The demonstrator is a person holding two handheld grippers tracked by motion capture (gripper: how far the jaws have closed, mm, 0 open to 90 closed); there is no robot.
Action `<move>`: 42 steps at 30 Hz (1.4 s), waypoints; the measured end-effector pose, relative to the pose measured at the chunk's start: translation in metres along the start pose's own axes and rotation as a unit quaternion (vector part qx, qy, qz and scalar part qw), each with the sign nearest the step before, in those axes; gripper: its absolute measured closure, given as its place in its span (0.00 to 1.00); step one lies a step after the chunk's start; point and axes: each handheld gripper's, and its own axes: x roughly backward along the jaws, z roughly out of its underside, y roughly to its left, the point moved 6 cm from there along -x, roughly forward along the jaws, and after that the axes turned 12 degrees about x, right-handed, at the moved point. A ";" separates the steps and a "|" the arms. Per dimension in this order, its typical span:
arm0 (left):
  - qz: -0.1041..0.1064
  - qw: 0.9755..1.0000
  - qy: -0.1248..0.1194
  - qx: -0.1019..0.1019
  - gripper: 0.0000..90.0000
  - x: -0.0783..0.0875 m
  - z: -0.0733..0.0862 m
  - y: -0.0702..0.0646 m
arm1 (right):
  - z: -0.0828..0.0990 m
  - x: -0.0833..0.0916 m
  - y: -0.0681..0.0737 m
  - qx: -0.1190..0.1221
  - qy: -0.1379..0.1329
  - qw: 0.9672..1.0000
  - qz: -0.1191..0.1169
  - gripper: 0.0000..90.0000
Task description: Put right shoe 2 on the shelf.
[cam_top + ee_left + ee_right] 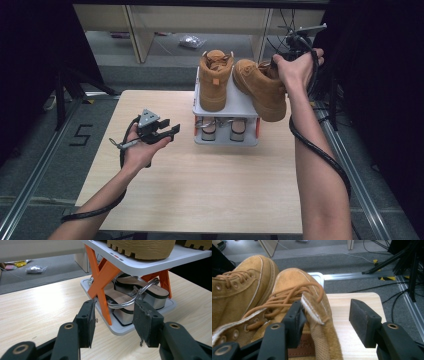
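Where pale wood table (200, 190) meets grey floor (30, 165), both hand-held grippers (167, 131) (325, 315) apart, holding nothing.

High view overhead, facing fwd; gripper views close-in — all share shoe rack (225, 107).

Even, soft overhead light brightens the pale wooden table (200, 185), while both sides of the high view sink into black. Shadows stay faint. The high view looks slightly soft and grainy; both gripper views are sharper.
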 end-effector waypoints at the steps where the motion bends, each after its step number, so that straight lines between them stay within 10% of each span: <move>1: 0.001 1.000 -0.001 0.000 0.58 0.000 0.000 0.000 | -0.001 0.000 0.000 0.004 -0.002 1.000 -0.001 0.52; 18: 0.004 1.000 -0.003 -0.001 0.58 -0.001 0.001 -0.004 | 0.005 0.041 0.000 0.014 -0.033 0.999 -0.019 0.53; 34: 0.006 1.000 -0.002 -0.005 0.59 -0.003 0.003 -0.008 | 0.040 0.074 -0.011 -0.001 -0.069 0.996 -0.054 0.76; 42: 0.007 1.000 -0.001 -0.005 0.59 -0.002 0.004 -0.009 | 0.075 0.073 -0.014 0.014 -0.012 0.998 -0.064 1.00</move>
